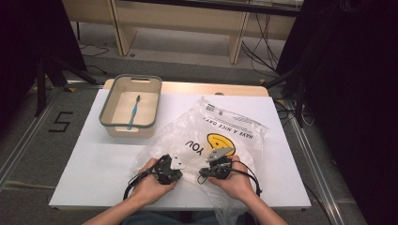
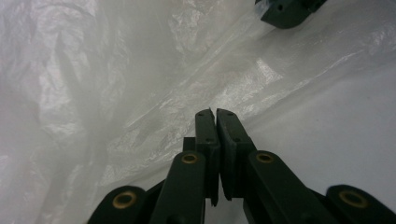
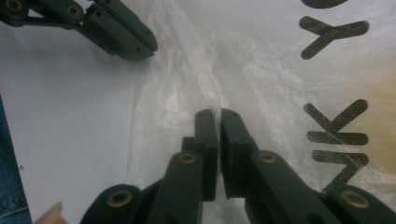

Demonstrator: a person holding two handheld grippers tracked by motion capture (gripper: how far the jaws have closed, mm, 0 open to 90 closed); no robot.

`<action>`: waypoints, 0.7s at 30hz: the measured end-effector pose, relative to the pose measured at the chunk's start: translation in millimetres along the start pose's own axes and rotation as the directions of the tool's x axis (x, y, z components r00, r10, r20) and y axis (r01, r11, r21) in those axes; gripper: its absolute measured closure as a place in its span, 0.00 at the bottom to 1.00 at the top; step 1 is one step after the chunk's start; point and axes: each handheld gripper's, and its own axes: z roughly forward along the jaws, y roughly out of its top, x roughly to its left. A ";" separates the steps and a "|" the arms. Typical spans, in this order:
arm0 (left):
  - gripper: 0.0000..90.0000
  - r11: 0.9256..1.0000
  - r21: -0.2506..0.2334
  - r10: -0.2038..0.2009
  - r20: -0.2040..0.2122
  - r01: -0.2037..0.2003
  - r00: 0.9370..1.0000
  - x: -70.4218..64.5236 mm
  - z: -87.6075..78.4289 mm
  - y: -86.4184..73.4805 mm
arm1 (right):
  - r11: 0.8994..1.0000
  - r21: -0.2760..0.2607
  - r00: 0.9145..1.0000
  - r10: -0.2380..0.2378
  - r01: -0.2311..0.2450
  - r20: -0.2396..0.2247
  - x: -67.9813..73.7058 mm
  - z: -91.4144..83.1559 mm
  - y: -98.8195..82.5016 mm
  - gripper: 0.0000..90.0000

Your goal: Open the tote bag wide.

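Bare table [image 1: 94, 159] lies open left of the bag [image 1: 225, 136]; the bin [image 1: 130, 107] seemingly blocks the far-left corner.

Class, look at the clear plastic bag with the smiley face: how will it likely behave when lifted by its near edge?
The plastic bag looks thin and crinkled, so it would probably droop rather than hold shape. Its glossy film may slip from the closed left gripper and right gripper. It seems very light.

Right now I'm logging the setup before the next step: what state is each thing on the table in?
Plastic bag: lying flat and crumpled on the table, printed side up, its near edge pinched by both tongs.
Left tongs: shut on the plastic bag.
Right tongs: shut on the plastic bag.
Bin: upright, open-topped.
Toothbrush: lying flat inside the bin.
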 end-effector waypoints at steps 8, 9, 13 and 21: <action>0.97 1.000 0.001 0.026 -0.022 -0.026 0.999 -3.5 0.5 0.3 | 0.999 -0.043 0.999 0.025 -0.024 0.038 -1.0 -5.9 1.4 1.00; 0.97 1.000 0.001 0.028 -0.022 -0.028 0.999 -3.7 0.5 0.3 | 0.999 -0.049 0.999 0.025 -0.023 0.042 -1.2 -6.5 1.7 1.00; 0.97 0.999 0.002 0.037 -0.029 -0.037 0.999 -4.6 0.7 0.2 | 0.997 -0.066 0.998 0.034 -0.030 0.055 -1.5 -8.9 2.8 1.00; 0.99 0.999 -0.004 0.034 -0.031 -0.034 0.999 -5.4 1.3 -0.1 | 0.992 -0.112 0.995 0.060 -0.052 0.076 -2.0 -15.3 6.1 1.00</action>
